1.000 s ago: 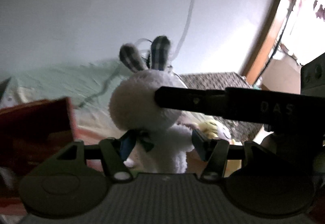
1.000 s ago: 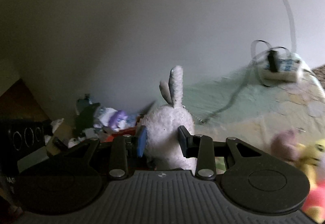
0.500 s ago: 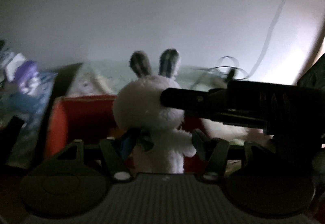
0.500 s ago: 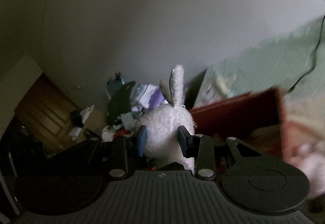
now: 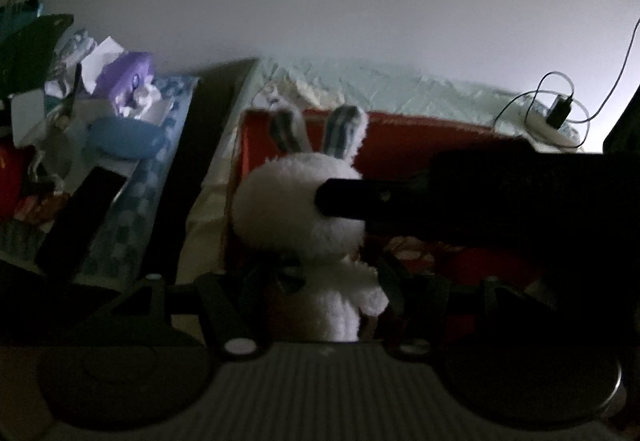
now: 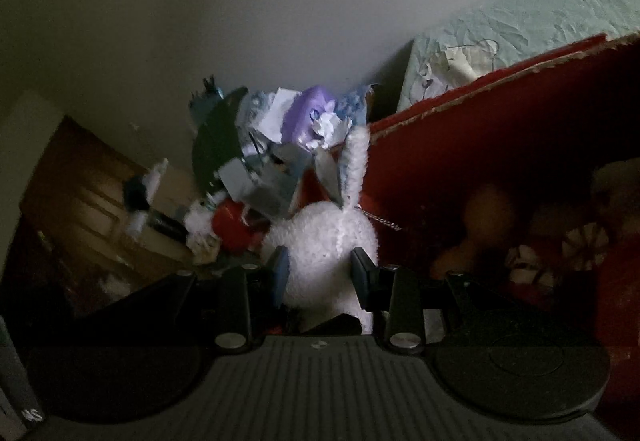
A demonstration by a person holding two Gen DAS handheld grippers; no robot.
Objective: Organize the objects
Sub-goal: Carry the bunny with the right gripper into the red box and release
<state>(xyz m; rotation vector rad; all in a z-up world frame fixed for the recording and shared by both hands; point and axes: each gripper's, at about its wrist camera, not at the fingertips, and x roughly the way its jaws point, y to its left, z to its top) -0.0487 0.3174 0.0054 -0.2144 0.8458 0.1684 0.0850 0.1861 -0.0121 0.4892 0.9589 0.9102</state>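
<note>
A white plush bunny point(image 5: 288, 209) with striped ears is held upright between both grippers. My left gripper point(image 5: 324, 281) is shut on its body. My right gripper point(image 6: 320, 273) is shut on its head point(image 6: 320, 237); in the left wrist view one of the right gripper's dark fingers point(image 5: 348, 201) reaches in from the right across the head. An open red box point(image 5: 420, 137) stands on the bed just behind the bunny. In the right wrist view its red wall point(image 6: 480, 129) rises to the right, with dim plush toys point(image 6: 488, 217) inside.
A heap of clutter with a purple toy point(image 5: 128, 77) lies left of the box against the white wall. A pale green bedsheet point(image 5: 400, 93) covers the bed. A charger with looped cable point(image 5: 560, 109) sits at far right. Brown wooden furniture point(image 6: 80, 181) stands to the left.
Both grippers swung left with the bunny held between them. The red box moved from the left edge to directly behind the bunny, and the clutter heap came into view.
</note>
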